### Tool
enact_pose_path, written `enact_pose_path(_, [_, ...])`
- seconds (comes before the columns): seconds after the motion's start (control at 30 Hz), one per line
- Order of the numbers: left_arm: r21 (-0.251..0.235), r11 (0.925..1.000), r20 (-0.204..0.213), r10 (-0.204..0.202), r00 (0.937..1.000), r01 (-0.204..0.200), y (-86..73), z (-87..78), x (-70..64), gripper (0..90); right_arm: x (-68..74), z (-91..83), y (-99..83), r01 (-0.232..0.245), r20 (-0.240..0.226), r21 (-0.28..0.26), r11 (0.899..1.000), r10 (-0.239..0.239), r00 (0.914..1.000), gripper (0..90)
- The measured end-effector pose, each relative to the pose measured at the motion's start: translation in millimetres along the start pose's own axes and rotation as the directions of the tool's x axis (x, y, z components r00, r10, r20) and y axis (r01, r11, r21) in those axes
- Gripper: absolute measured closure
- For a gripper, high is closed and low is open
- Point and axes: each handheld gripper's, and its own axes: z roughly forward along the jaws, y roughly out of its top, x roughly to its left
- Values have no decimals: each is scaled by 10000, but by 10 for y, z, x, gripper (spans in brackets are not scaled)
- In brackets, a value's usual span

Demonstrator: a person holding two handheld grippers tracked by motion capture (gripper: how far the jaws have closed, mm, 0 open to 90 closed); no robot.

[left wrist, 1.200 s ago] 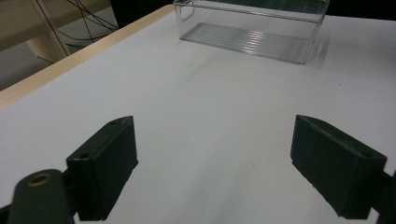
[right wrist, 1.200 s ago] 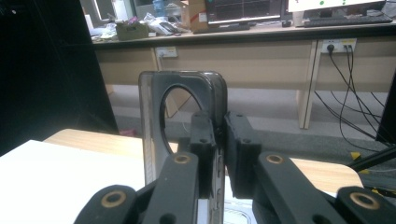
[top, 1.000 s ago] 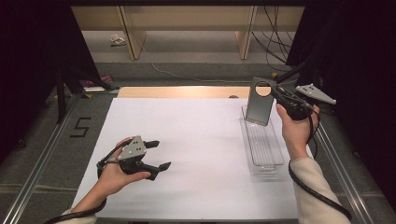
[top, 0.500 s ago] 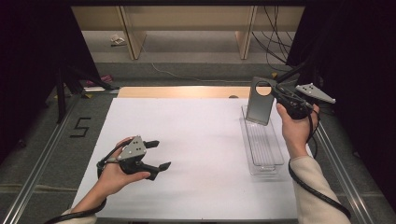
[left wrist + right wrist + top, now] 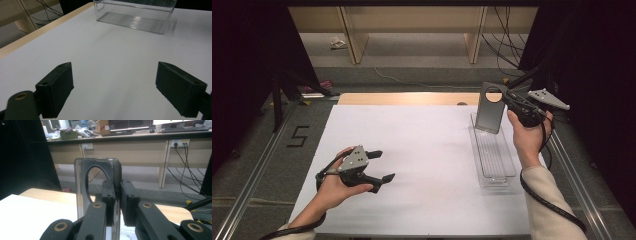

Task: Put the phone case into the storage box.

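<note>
**Dark Panel Held Up Over the Clear Tray**

While the left gripper (image 5: 377, 165) waits low over the white bench (image 5: 422, 150), the right gripper (image 5: 504, 100) is up high at the far right side. Its fingers (image 5: 108, 195) are squeezed tight on a dark see-through panel (image 5: 489, 114) with a round hole near its top. In the right gripper view the panel's edge sits pinched between the two fingers, and the hole shows just to the left of them.

The panel stands upright — its bottom end is down at the far end of the clear tray (image 5: 494, 165), though I cannot tell if it touches the tray floor. The tray is long and lies on the bench just below the right fingers.

The left fingers (image 5: 56, 87) are spread wide apart, with nothing between them — just bare white bench. The clear tray (image 5: 135, 15) sits well ahead of those fingers, far across the bench.
</note>
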Motion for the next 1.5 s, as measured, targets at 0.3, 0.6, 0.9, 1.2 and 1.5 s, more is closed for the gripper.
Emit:
enact_pose_path(0.3, [2, 10000, 6, -9, 10000, 9, 0, 2, 0, 140, -15, 22, -7, 12, 41, 24, 10000, -12, 10000, 829])
enact_pose_path(0.6, [-11, 10000, 8, -29, 10000, 29, -2, 3, 2, 141, -22, 49, -17, 14, 56, 61, 10000, -15, 10000, 829])
enact_pose_path(0.9, [12, 10000, 3, -27, 10000, 27, -4, 4, 4, 140, -34, 67, -16, -10, 61, 76, 10000, 10, 10000, 829])
enact_pose_path(1.2, [-32, 10000, 7, -57, 10000, 57, -2, 2, 6, 140, -43, 73, -9, -25, 83, 60, 10000, 24, 10000, 829])
enact_pose_path(1.5, [-47, 10000, -4, -69, 10000, 69, -1, 0, 7, 140, -48, 97, -17, 19, 94, 103, 9999, -20, 10000, 829])
